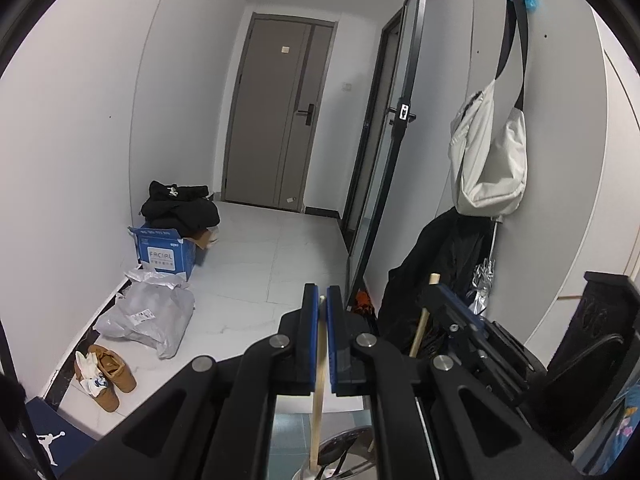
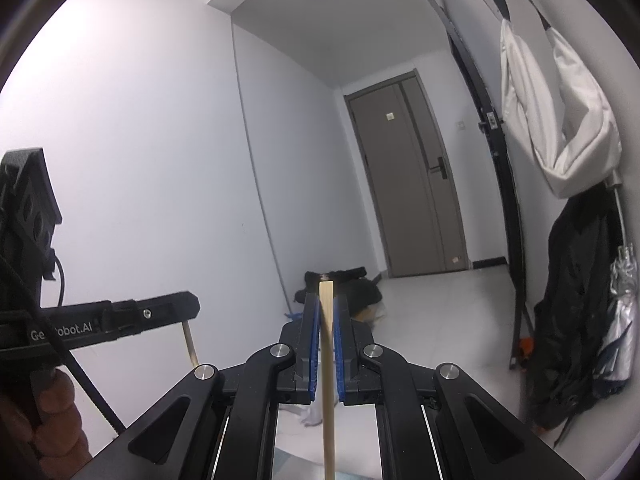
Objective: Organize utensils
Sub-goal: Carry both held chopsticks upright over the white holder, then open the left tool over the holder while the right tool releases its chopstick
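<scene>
My left gripper [image 1: 322,296] is shut on a pale wooden chopstick [image 1: 317,408] that hangs down into a round metal holder [image 1: 348,446] at the bottom edge. My right gripper [image 2: 326,304] is shut on a second wooden chopstick [image 2: 328,380], held upright between the blue pads, its square top poking above the fingertips. The right gripper [image 1: 452,304] with its chopstick [image 1: 420,332] shows at the right of the left wrist view. The left gripper [image 2: 160,314] and its chopstick [image 2: 191,344] show at the left of the right wrist view.
Both views look down a white hallway to a grey door [image 1: 280,116]. A blue box [image 1: 166,254], plastic bags [image 1: 148,316] and brown shoes [image 1: 108,376] lie on the floor at left. A white bag [image 1: 488,152] and black coat [image 1: 444,268] hang on the right wall.
</scene>
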A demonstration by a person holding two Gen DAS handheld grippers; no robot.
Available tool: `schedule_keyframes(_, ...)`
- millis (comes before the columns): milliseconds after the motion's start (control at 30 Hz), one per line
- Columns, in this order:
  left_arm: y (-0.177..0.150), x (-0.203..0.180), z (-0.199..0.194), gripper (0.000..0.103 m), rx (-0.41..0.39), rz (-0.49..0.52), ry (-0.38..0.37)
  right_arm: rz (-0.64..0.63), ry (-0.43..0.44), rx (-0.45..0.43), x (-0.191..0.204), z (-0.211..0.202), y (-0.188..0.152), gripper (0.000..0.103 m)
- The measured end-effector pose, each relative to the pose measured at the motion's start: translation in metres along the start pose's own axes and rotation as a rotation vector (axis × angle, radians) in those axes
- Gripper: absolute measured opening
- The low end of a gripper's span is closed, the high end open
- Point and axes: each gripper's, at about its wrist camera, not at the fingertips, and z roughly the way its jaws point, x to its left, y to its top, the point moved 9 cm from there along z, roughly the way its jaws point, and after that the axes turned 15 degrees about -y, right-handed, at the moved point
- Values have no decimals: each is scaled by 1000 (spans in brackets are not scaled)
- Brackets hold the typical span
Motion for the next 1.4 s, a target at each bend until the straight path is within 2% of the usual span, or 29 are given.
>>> schedule_keyframes(333, -8, -8, 5, 1, 20, 66, -5, -70, 27, 12, 2, -6, -21, 6)
schedule_keyframes(600, -21, -8, 8, 1, 69, 53, 8, -72, 31, 51, -3, -12, -32, 6)
schedule_keyframes(800, -35, -16, 11, 1, 121, 64, 10, -103, 43, 101, -4, -19, -49, 6)
schedule_keyframes(867, -40, -19, 13, 1, 145, 60, -22, -127, 38, 113, -4, -21, -55, 6)
schedule_keyframes(1100, -53, -12, 16, 2, 225, -14, -31, -116, 55, 220, -9, -21, -71, 10)
schedule_keyframes(1133, -53, -10, 13, 4, 229, -34, -25, -111, 68, 248, -9, -22, -73, 11)
schedule_keyframes(1167, -54, -8, 12, 11, 232, -48, -18, -110, 67, 257, -9, -24, -73, 12)
schedule_keyframes(1200, -54, -6, 9, 21, 233, -60, -3, -107, 63, 261, -11, -27, -72, 16)
schedule_keyframes(1233, -52, -3, 3, 26, 219, -76, 9, -100, 61, 261, -12, -31, -71, 26)
schedule_keyframes(1300, -49, -2, -8, 41, 183, -89, 24, -71, 54, 263, -16, -40, -67, 35)
schedule_keyframes(1400, -46, -1, -20, 46, 160, -94, 56, -50, 37, 264, -23, -54, -64, 36)
